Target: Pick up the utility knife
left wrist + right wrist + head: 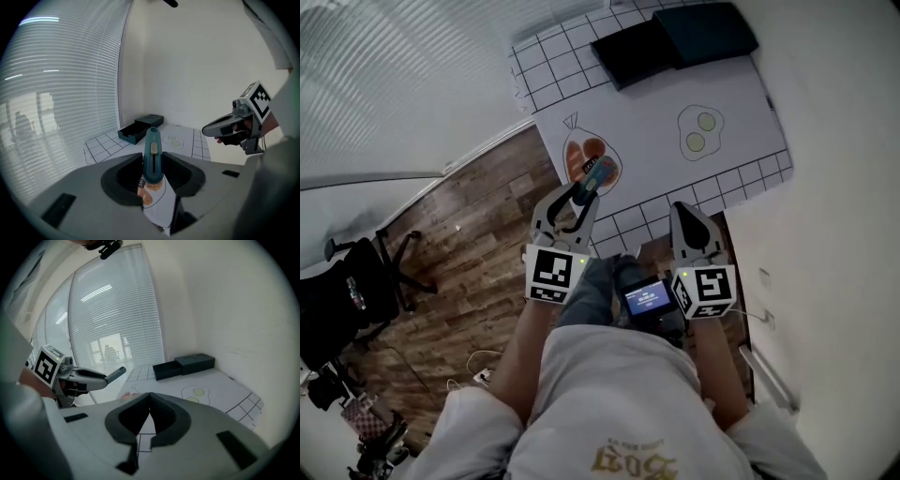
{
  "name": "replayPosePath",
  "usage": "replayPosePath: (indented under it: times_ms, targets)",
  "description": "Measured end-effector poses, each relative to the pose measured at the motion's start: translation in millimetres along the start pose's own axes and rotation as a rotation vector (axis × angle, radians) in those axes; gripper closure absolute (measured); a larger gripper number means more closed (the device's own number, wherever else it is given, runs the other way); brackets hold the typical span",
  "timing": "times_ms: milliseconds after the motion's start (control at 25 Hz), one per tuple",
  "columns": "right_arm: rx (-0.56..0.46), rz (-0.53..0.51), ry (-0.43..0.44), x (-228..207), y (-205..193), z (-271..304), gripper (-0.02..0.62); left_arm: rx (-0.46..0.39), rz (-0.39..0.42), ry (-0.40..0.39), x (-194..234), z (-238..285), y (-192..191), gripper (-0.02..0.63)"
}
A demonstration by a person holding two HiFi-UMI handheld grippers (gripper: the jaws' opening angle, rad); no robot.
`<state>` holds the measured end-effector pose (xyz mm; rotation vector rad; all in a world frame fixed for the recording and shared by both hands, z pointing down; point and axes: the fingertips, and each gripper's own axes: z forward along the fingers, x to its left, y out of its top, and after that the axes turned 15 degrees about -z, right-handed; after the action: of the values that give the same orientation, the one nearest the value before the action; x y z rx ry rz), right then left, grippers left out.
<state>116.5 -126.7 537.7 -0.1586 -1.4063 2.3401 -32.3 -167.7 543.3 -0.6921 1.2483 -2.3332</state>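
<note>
Bench surface comes first: a white bench (656,122) under a sheet printed with a black grid, a fried-egg drawing (701,131) and a drawing of a bag with orange shapes (581,155), apparently marked spots for laying things out. At its far end sits a dark teal rectangular box (705,33) with its black drawer pulled out, well apart from both hands.

The left claw (581,192) is clenched on the slim teal plastic utility knife (153,154). It grips the knife low on the body, so the slider end sticks out forward past the jaws, and holds it clear of the bench above the bag drawing. The pick-up looks essentially accomplished.

The right claw (150,404) has its jaws pressed together on nothing and hangs beside the left, probably just kept out of the way.
</note>
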Motion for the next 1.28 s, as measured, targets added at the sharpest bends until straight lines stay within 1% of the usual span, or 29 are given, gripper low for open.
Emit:
replayPosePath:
  times_ms: [240, 360, 600, 680, 880, 1080, 1280]
  targets:
    - [-0.066, -0.02, -0.052, -12.4, 30.7, -7.5, 0.589, -0.093, 0.052, 0.008, -9.3, -25.9, 41.1, 0.465]
    - [-0.1, -0.021, -0.066, -18.4, 48.2, -12.9, 0.588, -0.15, 0.077, 0.012, -13.6, -38.2, 63.8, 0.465]
    - [-0.187, -0.055, -0.092, -28.2, 90.2, -28.6, 0.589, -0.244, 0.129, 0.021, -21.9, -59.9, 103.7, 0.465]
    - [-0.213, -0.058, -0.096, -30.1, 102.9, -33.5, 0.589, -0.272, 0.132, 0.023, -24.7, -66.6, 113.8, 0.466]
    - [-0.269, -0.071, -0.091, -31.1, 127.3, -41.6, 0.589, -0.329, 0.139, 0.038, -31.1, -85.4, 134.0, 0.466]
    - [-0.296, -0.089, -0.082, -28.5, 140.5, -45.2, 0.589, -0.383, 0.136, 0.042, -37.7, -102.1, 150.2, 0.465]
    - [-0.308, -0.112, -0.069, -24.3, 148.7, -46.6, 0.589, -0.393, 0.138, 0.047, -42.4, -107.7, 152.9, 0.466]
